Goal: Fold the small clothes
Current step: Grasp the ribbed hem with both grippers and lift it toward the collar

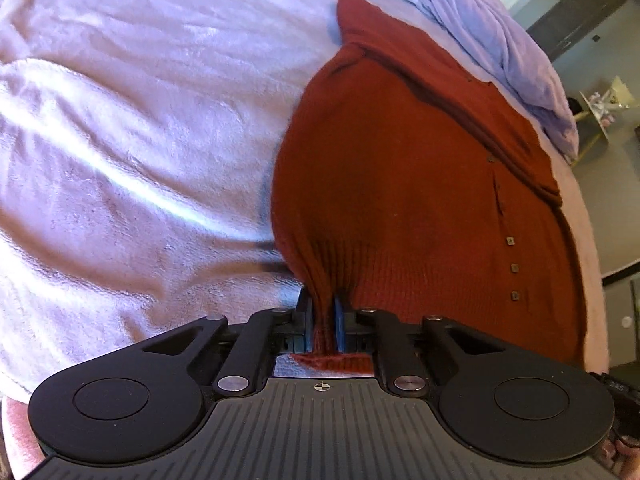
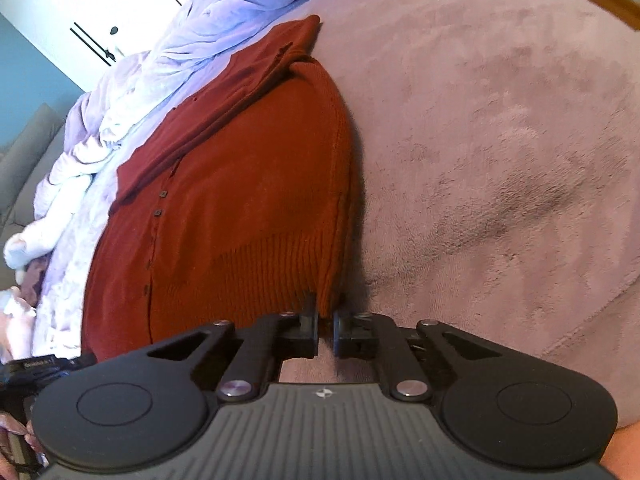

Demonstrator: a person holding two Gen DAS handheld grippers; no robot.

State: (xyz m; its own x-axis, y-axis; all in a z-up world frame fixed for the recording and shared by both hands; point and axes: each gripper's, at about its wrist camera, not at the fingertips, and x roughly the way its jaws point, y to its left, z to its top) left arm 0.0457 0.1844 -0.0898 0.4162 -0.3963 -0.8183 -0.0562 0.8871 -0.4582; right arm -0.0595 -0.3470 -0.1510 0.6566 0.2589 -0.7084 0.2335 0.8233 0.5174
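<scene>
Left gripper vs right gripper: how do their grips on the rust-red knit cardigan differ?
Left gripper pinches a bunched ribbed hem of the rust-red knit cardigan, fabric poking out behind. Right gripper grips a flatter hem corner at its fingertips only. Both are shut on the hem, above the fleece blanket.

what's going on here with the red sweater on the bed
A person with a claw in each hand is folding a rust-red cardigan on a fuzzy pink blanket. The left claw is shut on the ribbed hem at one bottom corner. The right claw pinches the other bottom corner. A rumpled lilac blanket lies just past the collar.
</scene>
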